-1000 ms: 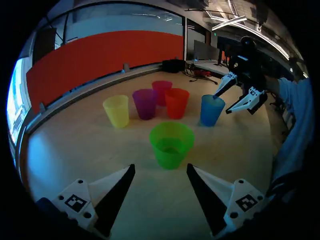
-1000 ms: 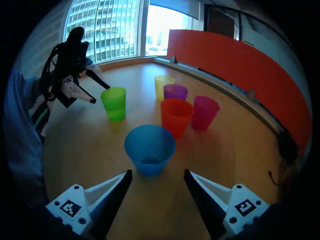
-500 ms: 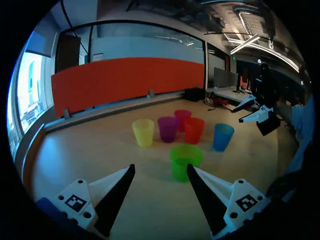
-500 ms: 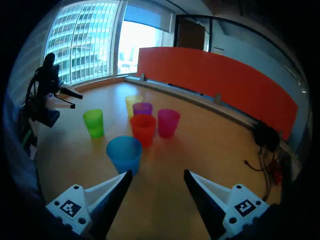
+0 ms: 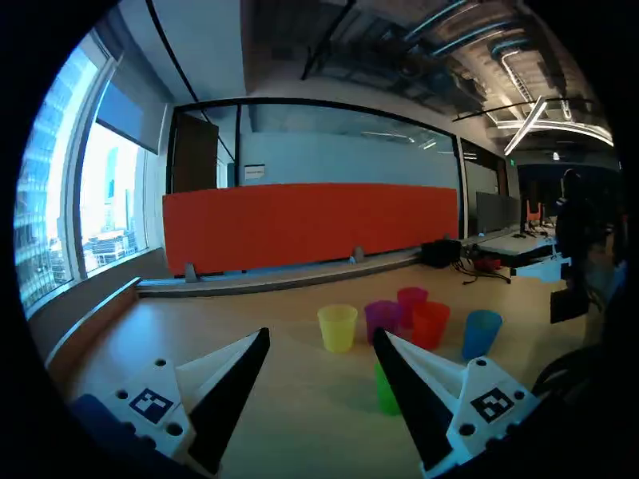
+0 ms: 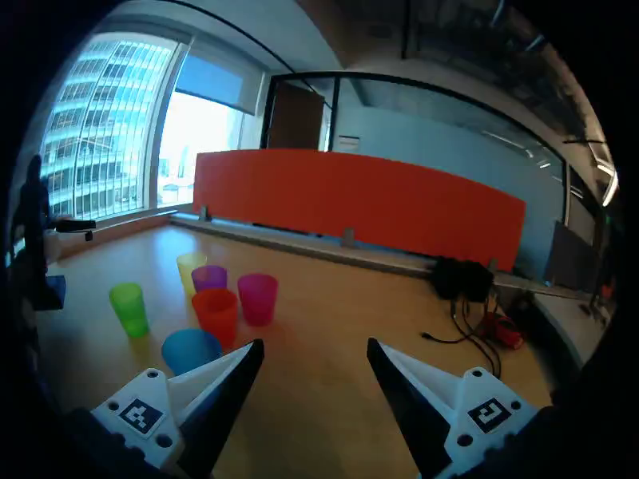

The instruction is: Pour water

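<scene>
Left tongs [image 5: 319,331] and right tongs [image 6: 314,343] both gape wide, empty; coloured cups [image 6: 216,311] stand clustered on the table [image 6: 343,311].

The left gripper [image 5: 319,331] stands open, partly hiding the green cup [image 5: 386,391].

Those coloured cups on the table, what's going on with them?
A person holds a two-finger gripper in each hand. The left gripper and right gripper are both open and empty, held above the wooden table. The green cup, blue cup and four others stand upright, ungripped. No pouring is under way.
</scene>
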Tool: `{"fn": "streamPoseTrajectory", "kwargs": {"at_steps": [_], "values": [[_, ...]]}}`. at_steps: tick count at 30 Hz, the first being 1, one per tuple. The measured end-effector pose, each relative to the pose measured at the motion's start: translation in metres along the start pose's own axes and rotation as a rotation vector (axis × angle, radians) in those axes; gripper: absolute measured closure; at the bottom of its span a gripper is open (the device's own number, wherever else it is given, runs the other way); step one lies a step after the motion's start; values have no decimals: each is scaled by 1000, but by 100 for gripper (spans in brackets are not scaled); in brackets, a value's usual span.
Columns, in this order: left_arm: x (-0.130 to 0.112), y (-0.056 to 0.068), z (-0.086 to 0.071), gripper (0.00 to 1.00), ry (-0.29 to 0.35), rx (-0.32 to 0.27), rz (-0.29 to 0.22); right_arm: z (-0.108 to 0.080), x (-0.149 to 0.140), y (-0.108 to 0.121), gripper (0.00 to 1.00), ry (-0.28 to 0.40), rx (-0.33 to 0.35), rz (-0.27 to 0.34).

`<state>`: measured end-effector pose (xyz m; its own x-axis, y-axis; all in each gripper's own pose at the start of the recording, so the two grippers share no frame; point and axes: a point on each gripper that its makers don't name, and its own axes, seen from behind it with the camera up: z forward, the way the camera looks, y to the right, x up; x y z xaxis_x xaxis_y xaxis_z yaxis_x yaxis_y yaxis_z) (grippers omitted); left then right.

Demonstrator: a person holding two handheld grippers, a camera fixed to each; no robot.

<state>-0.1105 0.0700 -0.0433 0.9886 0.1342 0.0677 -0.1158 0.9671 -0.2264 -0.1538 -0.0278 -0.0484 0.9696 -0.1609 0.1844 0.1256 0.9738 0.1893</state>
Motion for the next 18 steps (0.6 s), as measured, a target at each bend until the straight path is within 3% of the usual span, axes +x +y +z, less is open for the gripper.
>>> {"fn": "streamPoseTrajectory", "kwargs": {"at_steps": [7, 12, 18], "values": [[23, -7, -5, 4, 70, 88, -20, -5, 36, 17, 0, 150, -119, 83], [33, -16, -3, 4, 95, 147, -30, -12, 50, 25, 0, 215, -180, 112], [26, -25, 2, 4, 88, 205, -34, -15, 55, 35, 0, 263, -256, 136]]}}
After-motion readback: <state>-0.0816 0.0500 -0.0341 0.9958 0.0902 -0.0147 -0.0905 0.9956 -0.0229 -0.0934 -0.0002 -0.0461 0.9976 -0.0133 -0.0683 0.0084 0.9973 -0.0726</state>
